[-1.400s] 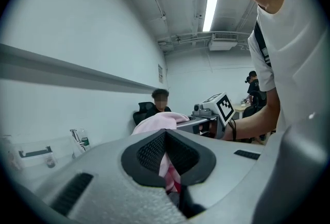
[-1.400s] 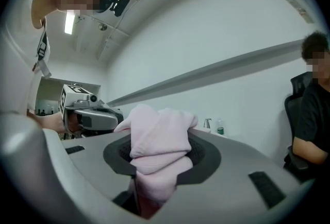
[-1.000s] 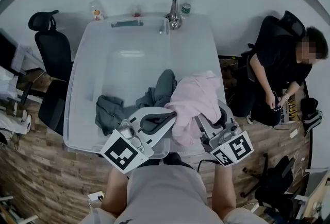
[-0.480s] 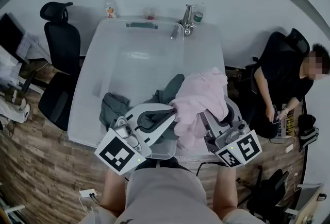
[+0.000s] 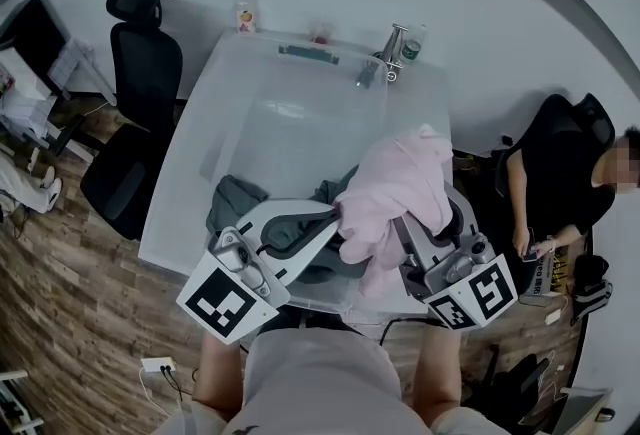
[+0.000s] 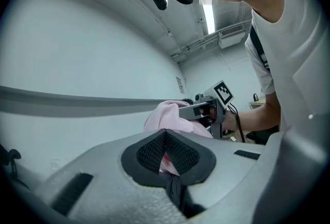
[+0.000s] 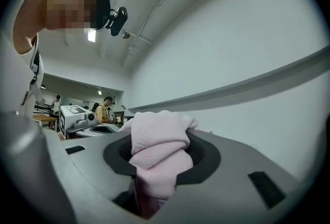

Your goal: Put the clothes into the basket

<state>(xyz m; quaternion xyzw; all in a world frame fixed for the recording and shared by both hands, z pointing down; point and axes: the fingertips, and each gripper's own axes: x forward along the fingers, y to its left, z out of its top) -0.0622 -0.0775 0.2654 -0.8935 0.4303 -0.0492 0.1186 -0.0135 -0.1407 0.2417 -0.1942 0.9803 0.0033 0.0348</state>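
A pink garment (image 5: 395,198) hangs bunched between my two grippers over the near right part of a large translucent basket (image 5: 190,183). My left gripper (image 5: 335,216) is shut on the garment's left side, and pink cloth (image 6: 166,158) shows pinched between its pads. My right gripper (image 5: 402,223) is shut on the right side, with a thick pink fold (image 7: 157,153) filling its jaws. Grey-green clothes (image 5: 235,203) lie in the basket, below and to the left of the pink one. The right gripper (image 6: 209,109) also shows in the left gripper view, behind the pink garment (image 6: 167,117).
Two black office chairs (image 5: 145,43) stand left of the basket. A seated person (image 5: 565,188) is at the right. A bottle (image 5: 245,18), a small can (image 5: 411,50) and a metal fitting (image 5: 385,58) stand at the basket's far rim. Wooden floor (image 5: 70,303) surrounds it.
Both grippers have risen with the pink garment, lifting it further off the grey-green clothes. The head camera has swung, so the basket sits further right in the view.
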